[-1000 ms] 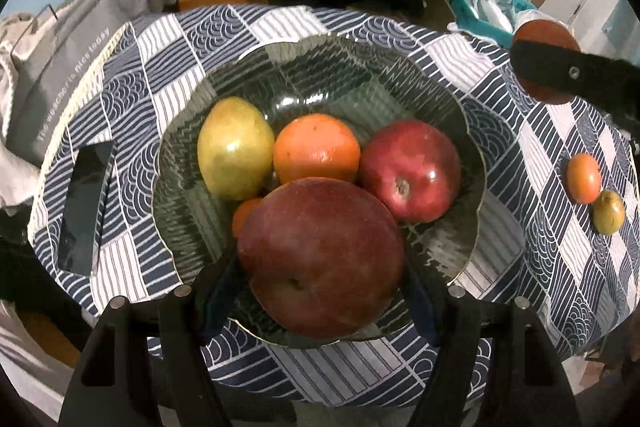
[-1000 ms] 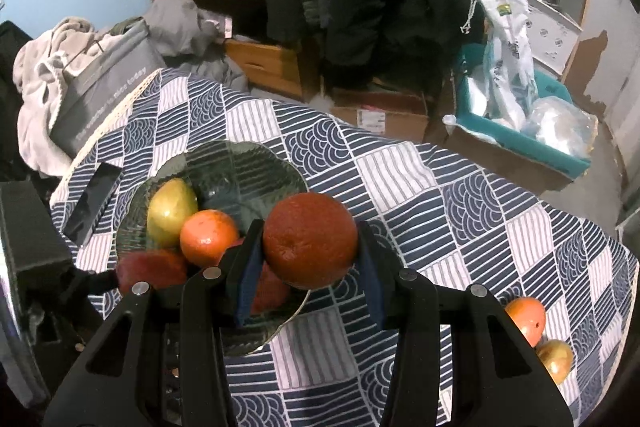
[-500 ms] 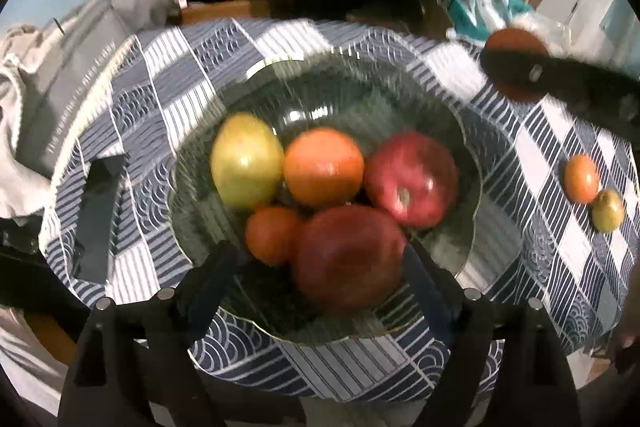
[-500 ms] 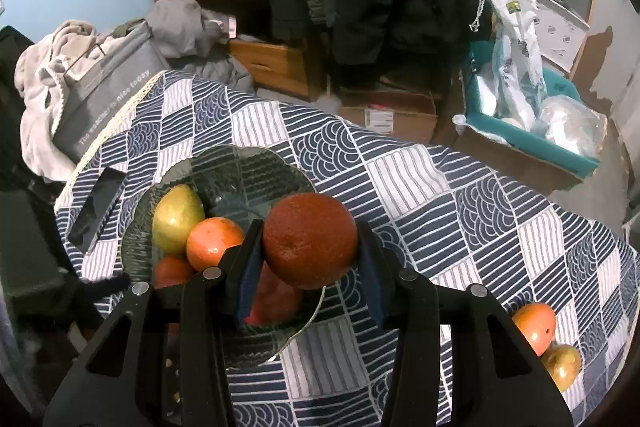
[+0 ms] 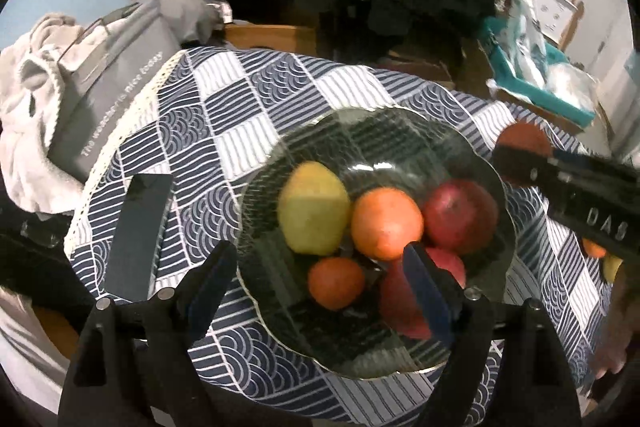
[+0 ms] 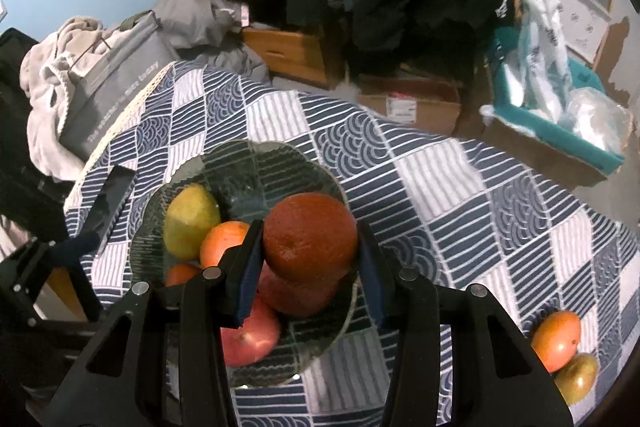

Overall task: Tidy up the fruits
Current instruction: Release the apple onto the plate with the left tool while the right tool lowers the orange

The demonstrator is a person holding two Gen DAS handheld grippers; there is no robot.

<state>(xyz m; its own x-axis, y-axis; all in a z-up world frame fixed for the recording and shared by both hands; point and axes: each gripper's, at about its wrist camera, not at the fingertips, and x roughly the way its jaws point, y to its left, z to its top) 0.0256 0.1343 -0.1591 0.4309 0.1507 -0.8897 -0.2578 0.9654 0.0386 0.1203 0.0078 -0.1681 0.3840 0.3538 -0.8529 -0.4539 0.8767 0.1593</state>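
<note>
dark orange: pinched in your right gripper, hanging over the glass bowl | left gripper: jaws wide, nothing held, above the bowl's near rim | risk: dropping it onto the crowded red apples may roll fruit over the shallow rim onto the tablecloth.

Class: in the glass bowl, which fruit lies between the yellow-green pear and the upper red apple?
An orange, between pear and apple; the left wrist view shows it.
</note>
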